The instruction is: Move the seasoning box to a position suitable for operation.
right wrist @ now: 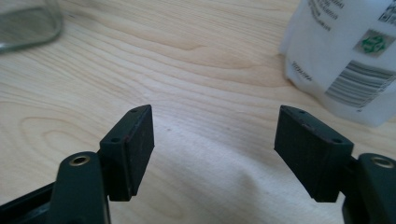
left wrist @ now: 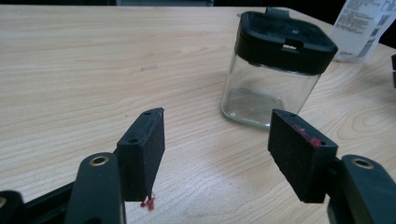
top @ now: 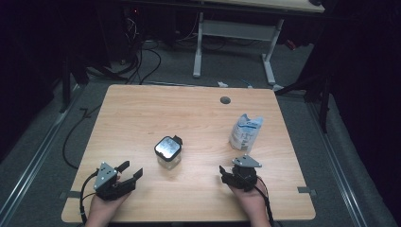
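Two things sit on the table (top: pixel 142 109): a glass jar (top: pixel 168 152) w/ black lid about mid-table, and a white pouch (top: pixel 245 132) further back on the right side. Jar and pouch are well apart, bare wood between them.

Left gripper (top: pixel 128 174) is near the front-left corner, jaws spread wide, nothing between them. It points up-right toward the jar; in the left gripper view the jar (left wrist: pixel 273 70) stands upright just past the right jaw tip, not touching. Lid is on. Jar looks empty, glass is clear. Nothing blocks the line from gripper to jar. Bit of red residue on the jaw pads, also a red fleck under the left jaw.

Right gripper (top: pixel 226 174) is near the front edge, right of center, jaws also wide apart and empty. Pouch is near it, straight back. In the right gripper view the pouch (right wrist: pixel 348 51) is up-right of the right jaw w/ a gap between them; jar base (right wrist: pixel 28 21) shows at top-left, blurred.

Edges: both hands come in over the front edge. Small round grommet hole (top: pixel 225 100) near the back edge, clear of both things. Open wood on the left half and behind the jar. Pouch is closer to the right edge than the jar but still has margin. Floor cables (top: pixel 142 61) and a second desk frame (top: pixel 234 42) sit beyond the back edge, off the table.
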`<state>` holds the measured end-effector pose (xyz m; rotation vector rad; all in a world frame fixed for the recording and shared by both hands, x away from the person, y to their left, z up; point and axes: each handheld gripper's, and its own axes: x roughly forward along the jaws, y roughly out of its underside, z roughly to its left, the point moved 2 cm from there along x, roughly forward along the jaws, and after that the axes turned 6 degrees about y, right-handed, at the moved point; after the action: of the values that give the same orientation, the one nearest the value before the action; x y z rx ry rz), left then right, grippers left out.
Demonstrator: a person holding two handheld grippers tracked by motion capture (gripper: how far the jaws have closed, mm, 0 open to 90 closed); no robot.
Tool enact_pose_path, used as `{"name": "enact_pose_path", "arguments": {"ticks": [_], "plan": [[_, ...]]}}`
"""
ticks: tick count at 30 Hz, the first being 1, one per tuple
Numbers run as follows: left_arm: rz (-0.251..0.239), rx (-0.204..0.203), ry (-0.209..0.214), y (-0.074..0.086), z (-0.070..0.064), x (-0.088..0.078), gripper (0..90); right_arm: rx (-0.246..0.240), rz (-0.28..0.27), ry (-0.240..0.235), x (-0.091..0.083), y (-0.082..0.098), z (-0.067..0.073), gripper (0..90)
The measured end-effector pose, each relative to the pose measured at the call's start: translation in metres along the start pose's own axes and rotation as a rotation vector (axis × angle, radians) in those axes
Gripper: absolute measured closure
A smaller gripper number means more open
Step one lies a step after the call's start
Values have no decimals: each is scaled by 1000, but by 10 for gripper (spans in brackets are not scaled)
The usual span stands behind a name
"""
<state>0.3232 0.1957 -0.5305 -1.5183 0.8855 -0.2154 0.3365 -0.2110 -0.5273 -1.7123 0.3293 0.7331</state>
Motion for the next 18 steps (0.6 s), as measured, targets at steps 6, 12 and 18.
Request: {"name": "enact_pose_path", "arguments": {"ticks": [6,12,18], "plan": [[15,7,-7,-1,1,4,387,34,-4,-37,-3,7,-6,311],[40,24,-1,-1,-1,4,409,77,-43,-61,-11,8,-13,343],[31,40,10,-3,-1,2,432,89,-64,-57,-15,11,-17,396]]}}
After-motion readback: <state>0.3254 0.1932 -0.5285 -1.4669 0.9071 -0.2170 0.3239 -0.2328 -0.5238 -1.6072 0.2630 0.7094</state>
